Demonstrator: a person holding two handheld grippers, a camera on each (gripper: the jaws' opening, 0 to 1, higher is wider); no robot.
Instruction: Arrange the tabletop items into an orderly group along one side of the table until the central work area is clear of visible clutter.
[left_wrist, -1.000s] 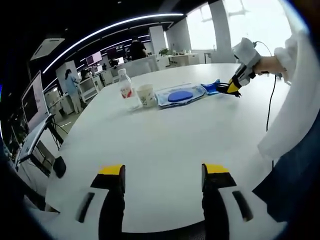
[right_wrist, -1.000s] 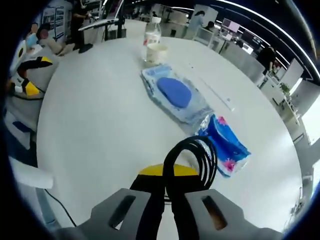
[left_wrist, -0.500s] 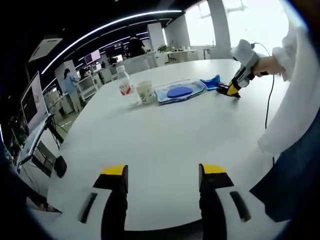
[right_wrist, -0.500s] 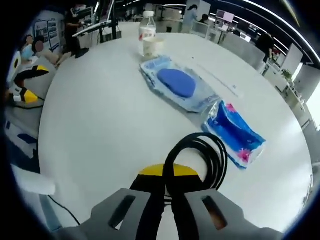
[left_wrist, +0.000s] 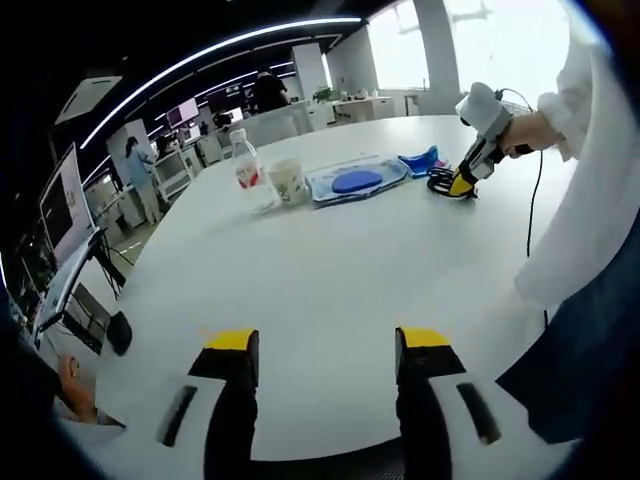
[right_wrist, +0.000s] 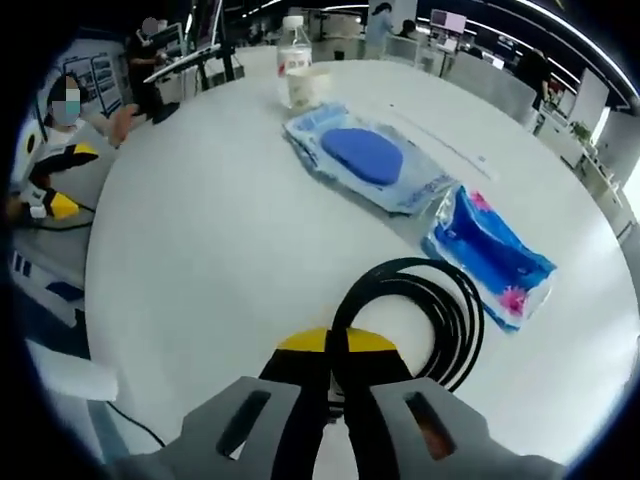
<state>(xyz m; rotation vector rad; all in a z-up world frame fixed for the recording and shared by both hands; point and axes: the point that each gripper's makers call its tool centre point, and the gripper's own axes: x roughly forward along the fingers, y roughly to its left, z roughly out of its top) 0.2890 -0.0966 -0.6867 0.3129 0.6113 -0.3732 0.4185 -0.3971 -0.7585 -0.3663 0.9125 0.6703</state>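
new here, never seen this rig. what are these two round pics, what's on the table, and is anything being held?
No robot: a person holds a two-jaw hand-held gripper in each hand, and a fisheye camera rides on each, looking along its jaws.

Left gripper view: the left hand-held gripper hangs open and empty above the near edge of the white table.

Right gripper view: the right hand-held gripper is shut on a coiled black cable.

Lined up across the table: a water bottle, a paper cup, a clear pack with a blue pad and a blue packet.
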